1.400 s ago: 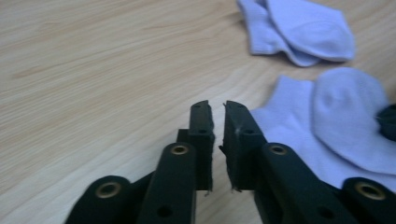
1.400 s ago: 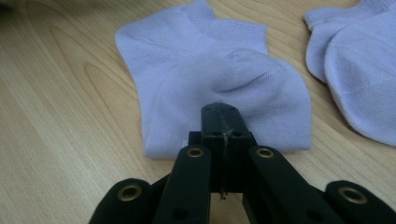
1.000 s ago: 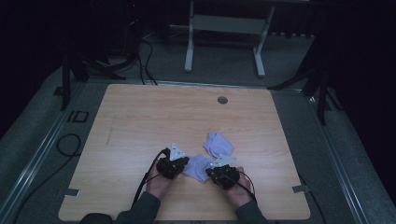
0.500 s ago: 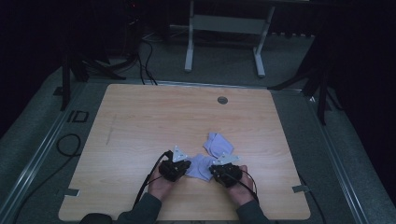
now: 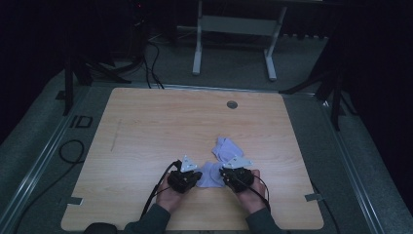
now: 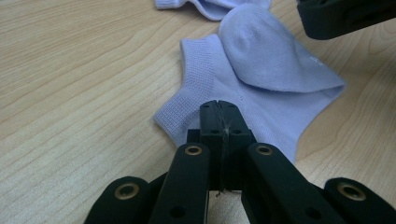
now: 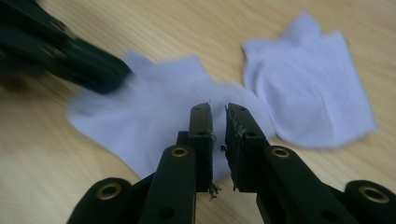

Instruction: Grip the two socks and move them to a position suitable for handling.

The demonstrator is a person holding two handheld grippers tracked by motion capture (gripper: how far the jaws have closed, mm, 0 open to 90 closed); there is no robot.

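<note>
Two pale lavender socks lie on the wooden table [image 5: 146, 126]. The near sock [image 5: 210, 174] [image 6: 261, 60] [image 7: 154, 107] lies folded between my grippers. The far sock [image 5: 228, 148] [image 6: 210, 5] [image 7: 313, 84] lies just beyond it. My left gripper [image 5: 197, 176] [image 6: 218, 107] is shut, its tips resting over the near sock's cuff edge, and no fabric shows between the jaws. My right gripper [image 5: 223, 174] [image 7: 218, 112] hovers over the sock's other side. Its jaws have just been opening and stand a narrow gap apart, with nothing between them.
A small round grommet [image 5: 232, 104] sits near the table's far edge. Cables trail from both grippers toward the near edge. Bare wood spreads to the left and behind the socks. A metal stand [image 5: 234, 29] is on the dark floor beyond.
Both hands have edged slightly toward the table's near edge. The socks lie much as before.
</note>
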